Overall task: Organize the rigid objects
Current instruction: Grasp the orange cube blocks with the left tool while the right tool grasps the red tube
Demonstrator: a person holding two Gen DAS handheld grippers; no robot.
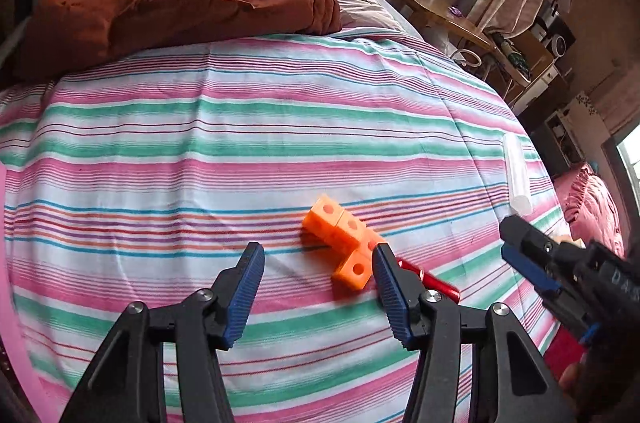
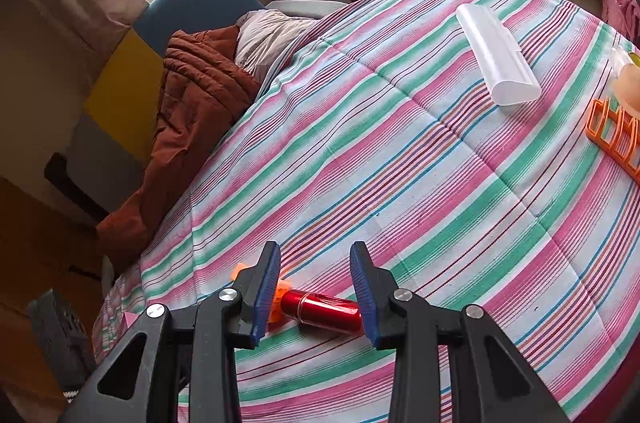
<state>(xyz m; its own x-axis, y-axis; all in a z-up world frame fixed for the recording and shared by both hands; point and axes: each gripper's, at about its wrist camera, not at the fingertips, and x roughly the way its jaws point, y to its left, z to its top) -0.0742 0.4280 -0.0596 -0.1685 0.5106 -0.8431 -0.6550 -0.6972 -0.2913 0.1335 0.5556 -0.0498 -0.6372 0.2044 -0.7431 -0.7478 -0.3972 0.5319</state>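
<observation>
Jaws of both grippers hang apart over the striped bed, gripping nothing.

The left gripper stands just left of the orange block piece; the right gripper straddles the red cylinder, pads clear. The cylinder lies flat, its long axis crosswise between the jaws, touching the blocks. Judged step: reaching; next calls for closing on its ends. A white case lies well apart near the bed's far edge.

Orange rack cut off at the edge; perhaps a tray.
</observation>
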